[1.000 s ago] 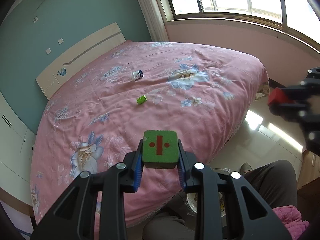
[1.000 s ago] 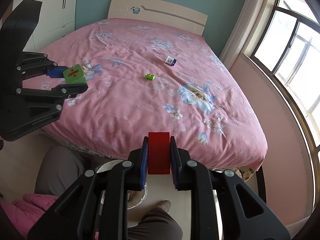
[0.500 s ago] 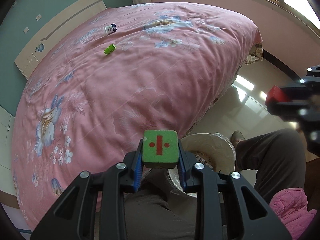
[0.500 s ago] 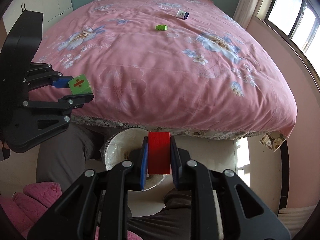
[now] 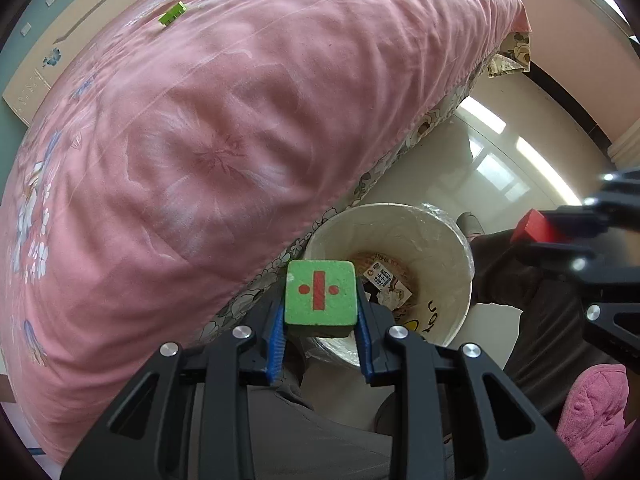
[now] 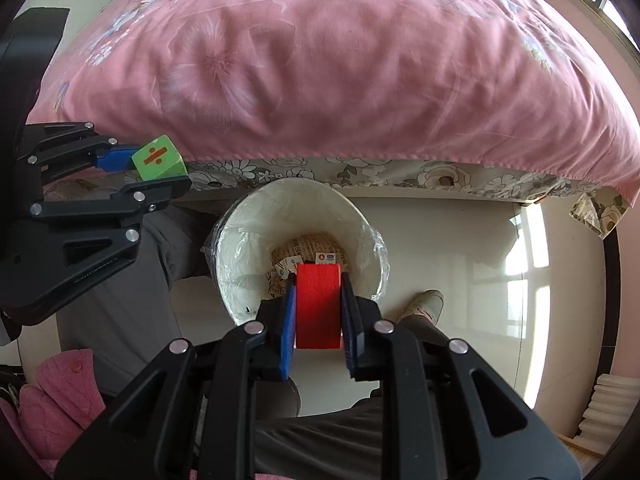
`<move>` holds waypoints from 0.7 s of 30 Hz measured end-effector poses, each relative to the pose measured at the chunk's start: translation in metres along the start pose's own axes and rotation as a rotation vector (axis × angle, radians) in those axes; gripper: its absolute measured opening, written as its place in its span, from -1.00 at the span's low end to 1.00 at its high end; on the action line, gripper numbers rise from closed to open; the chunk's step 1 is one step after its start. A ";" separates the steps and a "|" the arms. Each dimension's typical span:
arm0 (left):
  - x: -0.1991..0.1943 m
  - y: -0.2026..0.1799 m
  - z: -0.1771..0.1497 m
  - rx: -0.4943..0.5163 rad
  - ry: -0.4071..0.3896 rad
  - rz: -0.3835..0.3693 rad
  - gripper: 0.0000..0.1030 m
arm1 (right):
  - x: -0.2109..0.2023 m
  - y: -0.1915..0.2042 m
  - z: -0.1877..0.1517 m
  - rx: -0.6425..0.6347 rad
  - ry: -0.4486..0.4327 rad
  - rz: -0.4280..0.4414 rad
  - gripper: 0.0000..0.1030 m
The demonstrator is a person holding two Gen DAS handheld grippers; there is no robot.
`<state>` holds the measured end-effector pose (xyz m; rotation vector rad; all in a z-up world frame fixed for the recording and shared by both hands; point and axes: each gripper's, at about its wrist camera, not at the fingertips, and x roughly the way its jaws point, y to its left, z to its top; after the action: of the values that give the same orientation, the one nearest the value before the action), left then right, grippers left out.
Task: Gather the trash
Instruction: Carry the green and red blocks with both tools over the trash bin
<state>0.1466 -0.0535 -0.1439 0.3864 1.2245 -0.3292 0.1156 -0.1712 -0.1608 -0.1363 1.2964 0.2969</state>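
Right wrist view: a red block [image 6: 318, 304] is grasped by the right gripper [image 6: 318, 312] jaws, a green cube [image 6: 159, 158] by the left gripper [image 6: 152, 168] at 9 o'clock above the white bin [image 6: 240, 240].

— That green cube with the red division sign [image 5: 320, 294] looks like matt, grainy foam, and the red block [image 6: 318, 305] has the same dull, fine-textured face.

— The black plastic gripper frames look smooth, with shiny metal screws, and the blue finger pads [image 6: 288, 330] look ribbed. The pink floral bedspread [image 5: 200, 140] is soft creased cloth.

— The white bin [image 6: 232, 264] wears a crinkly clear plastic liner, with printed paper wrappers [image 5: 386, 280] inside. The cream floor tiles [image 6: 500, 280] are glossy.
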 end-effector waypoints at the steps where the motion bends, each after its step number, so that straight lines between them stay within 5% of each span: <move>1: 0.006 0.000 -0.001 -0.004 0.010 -0.004 -0.38 | 0.007 -0.001 -0.001 0.008 0.011 0.004 -0.59; 21: 0.123 -0.004 -0.015 -0.085 0.209 -0.083 -0.38 | 0.121 -0.012 -0.012 0.086 0.203 0.057 -0.59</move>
<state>0.1705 -0.0546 -0.2653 0.3021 1.4572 -0.3119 0.1366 -0.1688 -0.2815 -0.0578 1.5140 0.2804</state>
